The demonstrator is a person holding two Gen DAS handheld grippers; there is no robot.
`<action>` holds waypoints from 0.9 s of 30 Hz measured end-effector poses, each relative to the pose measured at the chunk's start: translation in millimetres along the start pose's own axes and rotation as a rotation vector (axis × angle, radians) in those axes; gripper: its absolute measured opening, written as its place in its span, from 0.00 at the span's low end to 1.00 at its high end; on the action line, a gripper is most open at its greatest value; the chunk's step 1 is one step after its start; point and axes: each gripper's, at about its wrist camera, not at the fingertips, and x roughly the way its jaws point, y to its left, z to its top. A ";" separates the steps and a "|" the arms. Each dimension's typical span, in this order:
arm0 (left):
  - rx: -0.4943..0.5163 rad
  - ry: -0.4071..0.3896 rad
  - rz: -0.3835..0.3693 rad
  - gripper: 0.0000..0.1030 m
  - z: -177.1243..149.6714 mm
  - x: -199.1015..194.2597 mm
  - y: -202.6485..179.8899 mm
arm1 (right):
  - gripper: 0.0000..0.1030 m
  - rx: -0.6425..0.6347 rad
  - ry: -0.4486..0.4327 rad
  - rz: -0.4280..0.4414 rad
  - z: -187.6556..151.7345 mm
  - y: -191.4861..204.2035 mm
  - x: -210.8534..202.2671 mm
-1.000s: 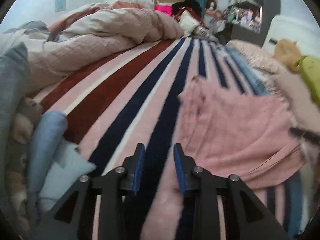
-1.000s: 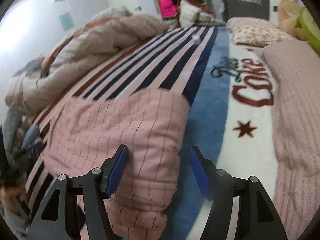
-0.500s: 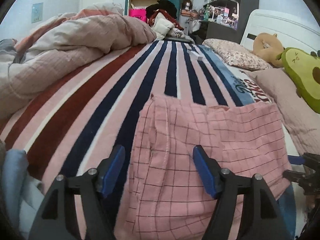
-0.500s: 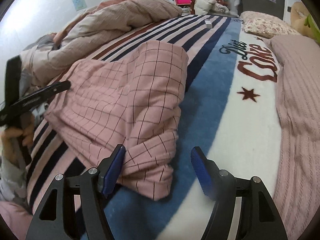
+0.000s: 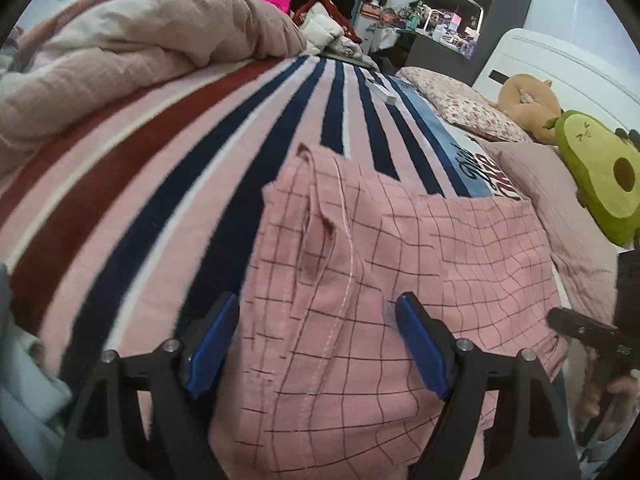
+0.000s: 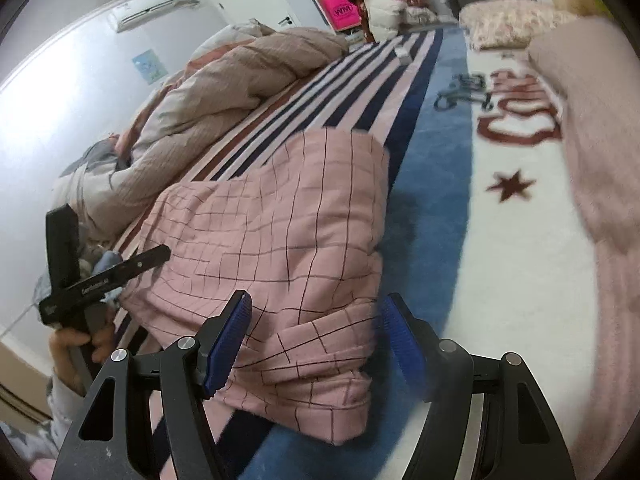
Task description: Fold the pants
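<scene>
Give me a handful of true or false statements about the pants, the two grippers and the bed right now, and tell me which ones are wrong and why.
1. The pink checked pants lie on a striped blanket. True.
2. The left gripper is clamped shut on the fabric. False: its jaws are opening, with the pants between them and the pads not pressing.
3. The right gripper has its blue pads either side of a folded end of the pants. True.
4. An avocado plush lies by the white headboard. True.
5. The pants are spread out full length. False: they are already folded into a compact stack.
6. The rumpled duvet covers the pants. False: it is bunched apart from them, across the stripes.
</scene>
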 end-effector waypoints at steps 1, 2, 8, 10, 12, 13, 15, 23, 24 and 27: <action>-0.006 0.007 -0.015 0.75 -0.6 2.8 0.5 | 0.64 0.011 0.012 0.012 -0.6 -0.3 5.8; -0.011 0.015 -0.027 0.75 -1.9 5.1 1.2 | 0.64 0.014 0.018 0.012 0.2 -0.8 9.4; 0.030 0.032 -0.061 0.46 -8.4 6.5 -7.8 | 0.43 -0.006 0.016 -0.018 -3.6 8.3 17.2; 0.051 0.026 -0.060 0.25 -9.5 3.0 -12.2 | 0.30 -0.011 0.000 -0.023 -5.0 10.3 13.5; 0.060 0.016 -0.051 0.18 -9.7 -2.6 -15.1 | 0.24 -0.011 -0.016 -0.016 -4.6 12.8 8.7; 0.061 0.014 -0.050 0.17 -9.5 -5.3 -15.6 | 0.21 -0.011 -0.021 -0.016 -5.3 14.6 6.0; 0.059 0.007 -0.059 0.15 -11.6 -15.6 -15.1 | 0.18 -0.011 -0.035 -0.015 -7.1 18.5 -1.4; 0.079 0.017 -0.104 0.15 -44.4 -74.8 -11.7 | 0.13 0.010 -0.032 0.043 -39.6 46.4 -44.8; 0.080 0.025 -0.109 0.15 -53.9 -83.5 -10.8 | 0.13 0.012 -0.021 0.044 -49.9 52.3 -51.9; 0.076 0.037 -0.124 0.15 -74.9 -104.1 -8.9 | 0.13 0.030 -0.004 0.059 -74.2 62.9 -68.1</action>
